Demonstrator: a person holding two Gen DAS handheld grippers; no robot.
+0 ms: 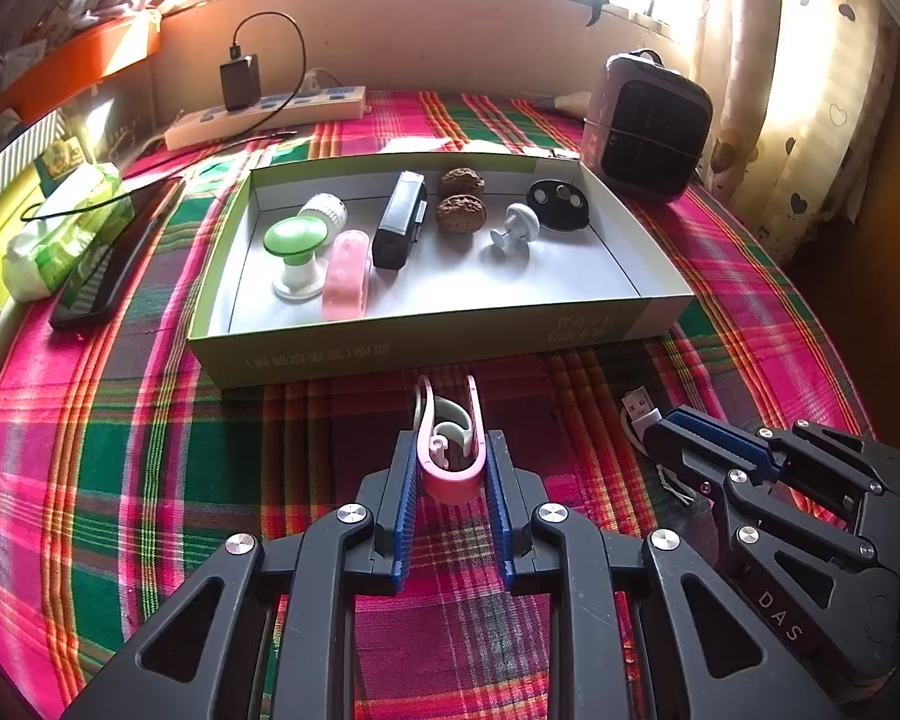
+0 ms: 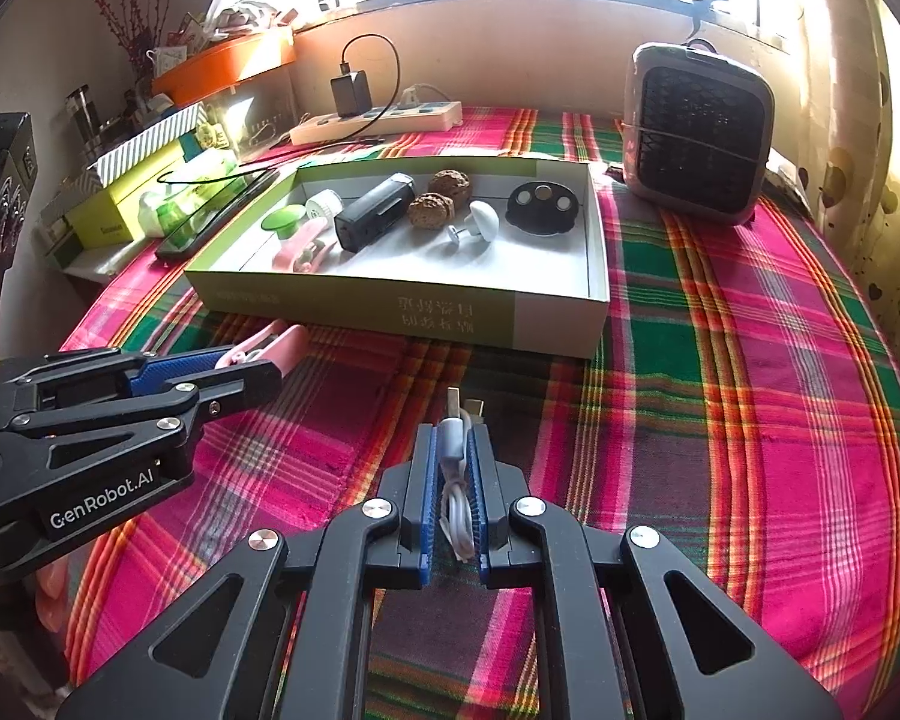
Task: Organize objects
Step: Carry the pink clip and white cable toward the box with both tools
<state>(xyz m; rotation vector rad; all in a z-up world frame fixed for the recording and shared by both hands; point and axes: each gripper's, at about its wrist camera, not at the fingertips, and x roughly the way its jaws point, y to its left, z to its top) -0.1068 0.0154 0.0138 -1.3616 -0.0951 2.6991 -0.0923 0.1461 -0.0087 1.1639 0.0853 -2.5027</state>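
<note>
1. Left gripper [image 1: 449, 456] is closed on a pink plastic clip with a pale green inner hook [image 1: 450, 450] — clamped near its rounded closed end, open prongs pointing forward at the shallow open cardboard box with green-and-white sides [image 1: 426, 351].
2. Right gripper [image 2: 453, 468] is closed on a coiled white USB cable with a grey plug [image 2: 455, 462], plug end sticking out past the fingertips, loops bunched between the blue pads [image 2: 427, 498].
3. Both held items sit above the pink-green plaid tablecloth [image 2: 750, 420], just short of the box's near wall, not yet inside.
4. The box already holds a green-capped white knob [image 1: 291, 246], a second pink clip [image 1: 345, 276], a black rectangular device [image 1: 397, 222], two brown walnuts [image 1: 461, 201], a white mushroom-shaped knob [image 1: 516, 228] and a black round disc with metal dots [image 1: 558, 204].
5. Doing the step well, as I judge it: lift each item clear of the near wall before going forward — the wall looks light and would shift if bumped.
6. Bare floor lies in the near-right part of the box; aim there, clip next to its twin if a tidy grouping is wanted.
7. Lower close to the floor before opening, so the clip does not bounce and the cable does not uncoil over the rim.
8. Move one gripper at a time — they sit near each other.
</note>
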